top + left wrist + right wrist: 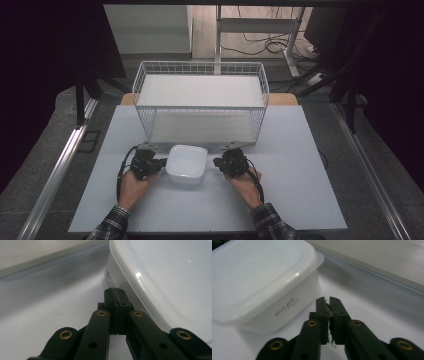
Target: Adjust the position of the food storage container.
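Note:
A white square plastic container with a lid (pixel 187 163) sits on the table between my two grippers. My left gripper (pixel 161 162) is at its left side, jaws pressed together with nothing between them; in the left gripper view its tip (pixel 115 291) rests against the container wall (pixel 111 277) just under the lid rim. My right gripper (pixel 217 162) is just off the container's right side, also shut and empty. In the right gripper view the closed tip (pixel 327 300) stands a short gap from the container (pixel 259 277).
A white wire basket (pixel 200 100) stands just behind the container, across the back half of the light grey table (pixel 300 190). Its base (pixel 387 262) runs close beyond both grippers. Bare table lies to the left, right and front.

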Available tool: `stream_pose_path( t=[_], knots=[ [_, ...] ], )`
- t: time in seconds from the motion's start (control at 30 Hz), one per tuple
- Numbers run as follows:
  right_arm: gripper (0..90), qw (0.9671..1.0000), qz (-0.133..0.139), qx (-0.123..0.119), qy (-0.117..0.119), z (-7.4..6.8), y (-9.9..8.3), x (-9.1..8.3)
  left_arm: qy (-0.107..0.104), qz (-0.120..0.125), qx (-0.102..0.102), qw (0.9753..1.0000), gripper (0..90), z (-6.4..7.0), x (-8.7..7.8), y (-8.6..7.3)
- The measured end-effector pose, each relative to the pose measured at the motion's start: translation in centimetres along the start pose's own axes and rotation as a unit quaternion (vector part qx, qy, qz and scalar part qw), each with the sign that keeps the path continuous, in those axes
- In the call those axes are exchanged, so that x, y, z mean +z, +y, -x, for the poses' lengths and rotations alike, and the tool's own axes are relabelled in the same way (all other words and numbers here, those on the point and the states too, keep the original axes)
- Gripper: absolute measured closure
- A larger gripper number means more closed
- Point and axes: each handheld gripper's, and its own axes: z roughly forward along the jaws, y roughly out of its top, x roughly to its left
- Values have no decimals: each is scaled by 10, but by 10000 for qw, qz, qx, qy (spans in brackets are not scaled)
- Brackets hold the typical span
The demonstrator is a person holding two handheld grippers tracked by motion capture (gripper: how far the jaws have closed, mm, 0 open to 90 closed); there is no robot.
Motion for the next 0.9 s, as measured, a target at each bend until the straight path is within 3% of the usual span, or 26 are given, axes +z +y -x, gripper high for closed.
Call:
stream_pose_path(
  t=[0.13, 0.2, 0.3, 0.57, 0.9],
  knots=[
    [893, 10000, -26, 26, -27, 2, 0, 1, -184, -45, 31, 9998, 900, 11, 7, 2],
    [892, 10000, -45, 35, -67, 2, 0, 0, -140, -82, 88, 9998, 900, 14, 9, 2],
    [893, 9999, -72, 105, -93, 4, -6, -7, -217, -139, 99, 9996, 900, 22, 11, 1],
    [893, 9996, -228, -13, -187, -2, -19, -21, -327, -255, 140, 9990, 900, 42, 8, -6],
    [893, 9992, -275, 137, -273, -2, -39, -48, -496, -301, 271, 9979, 900, 66, 12, -9]
  ],
)
